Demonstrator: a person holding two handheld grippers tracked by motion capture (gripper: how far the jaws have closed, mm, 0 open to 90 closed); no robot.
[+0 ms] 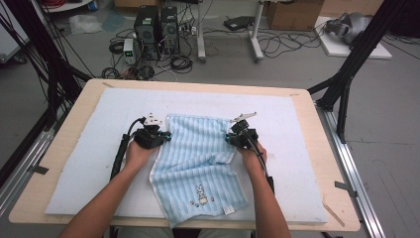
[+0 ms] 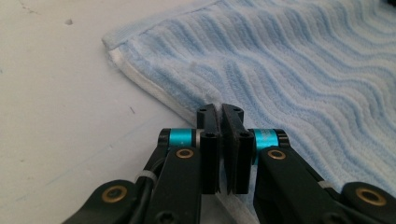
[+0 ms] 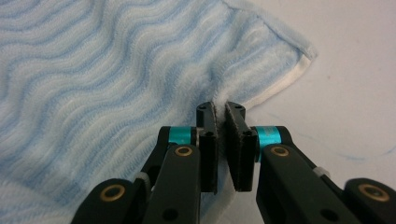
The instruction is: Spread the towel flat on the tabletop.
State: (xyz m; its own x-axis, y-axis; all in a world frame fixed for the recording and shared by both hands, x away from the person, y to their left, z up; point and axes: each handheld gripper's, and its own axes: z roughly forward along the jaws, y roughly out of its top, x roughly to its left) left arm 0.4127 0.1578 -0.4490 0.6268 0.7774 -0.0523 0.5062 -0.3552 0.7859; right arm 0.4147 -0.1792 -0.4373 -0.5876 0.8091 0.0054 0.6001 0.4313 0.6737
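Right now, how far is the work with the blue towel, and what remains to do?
Done: the towel lies already folded double on the white mat. In hand: the left hand-held gripper and the right hand-held gripper are each shut on a side edge near the far corners. Left: probably lifting those edges and folding them over toward the near end with the rabbit motif.

The edge of a blue striped towel (image 3: 116,70) is pinched between the closed jaws of the right gripper (image 3: 220,116) at lower centre.
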